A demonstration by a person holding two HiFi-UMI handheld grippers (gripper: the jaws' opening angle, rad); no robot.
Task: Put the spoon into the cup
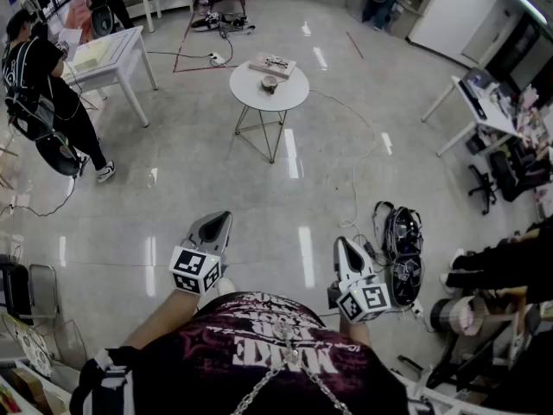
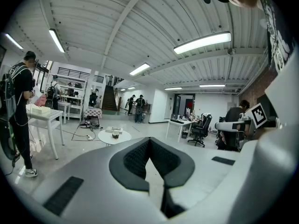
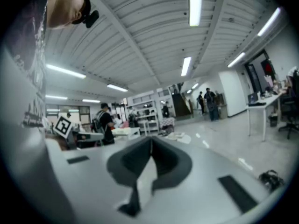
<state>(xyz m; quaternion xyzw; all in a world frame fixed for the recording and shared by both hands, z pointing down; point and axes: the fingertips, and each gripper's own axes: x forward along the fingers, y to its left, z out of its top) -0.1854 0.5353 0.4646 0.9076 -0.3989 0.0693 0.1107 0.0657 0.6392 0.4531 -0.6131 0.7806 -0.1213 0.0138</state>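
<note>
Glossy floor separates the person from the round table point(image 1: 292, 96), where the cup point(image 1: 270, 83) sits; the spoon perhaps lies on the tray point(image 1: 273, 62) behind. Both left gripper point(image 1: 221, 220) and right gripper point(image 1: 343, 245) hang closed and empty, nothing being within reach

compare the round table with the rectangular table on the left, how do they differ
The round table has thin wire legs; the rectangular table has straight, thicker legs. The round table stands alone in open floor, holding a cup; the rectangular table has a person standing at it. Both have white tops.
</note>
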